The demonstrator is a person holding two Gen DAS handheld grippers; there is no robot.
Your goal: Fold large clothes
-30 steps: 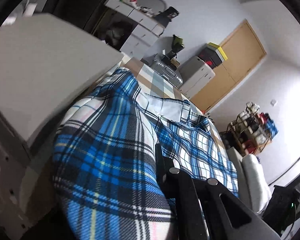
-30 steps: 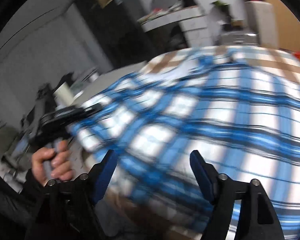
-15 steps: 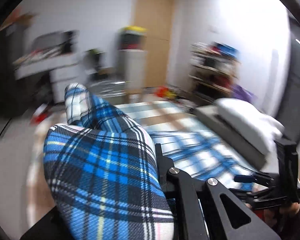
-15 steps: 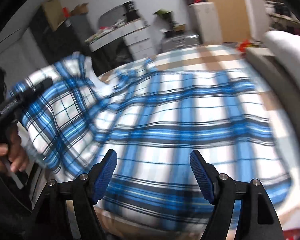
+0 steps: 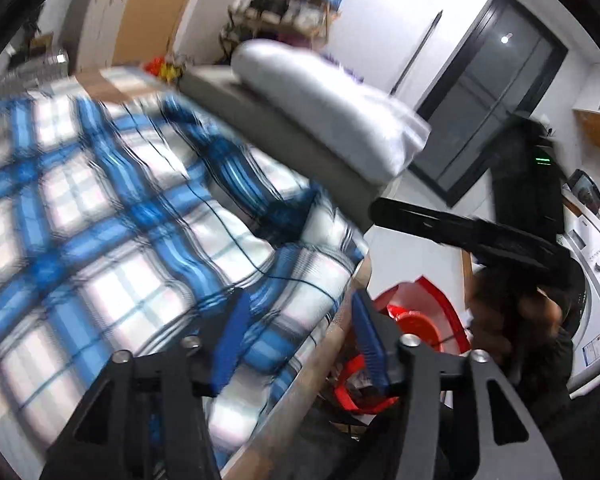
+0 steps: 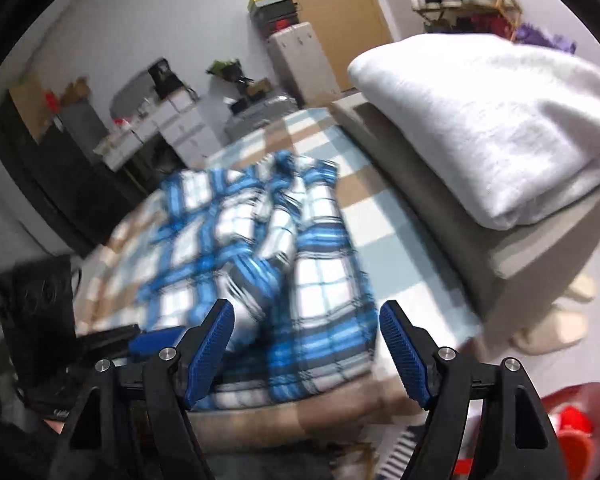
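A blue, white and black plaid shirt (image 5: pixel 112 220) lies on the bed, blurred by motion. In the right wrist view the plaid shirt (image 6: pixel 260 256) lies bunched in the middle of the checked bedspread (image 6: pixel 372 216). My left gripper (image 5: pixel 296 340) is open and empty over the shirt's near edge at the bed's side. My right gripper (image 6: pixel 306 350) is open and empty, just short of the shirt's near hem. The right gripper also shows in the left wrist view (image 5: pixel 460 232) as a dark bar at the right.
A folded white blanket (image 6: pixel 488 120) sits on a grey bench (image 6: pixel 440 208) along the bed's right side. A red basket (image 5: pixel 416 332) stands on the floor beside the bed. Drawers and clutter (image 6: pixel 160 128) line the far wall. A washing machine (image 5: pixel 596 292) is at the right.
My left gripper was shut on a plaid fold and held it up; now it is open and the shirt lies on the bed. Both cameras have swung to the right.
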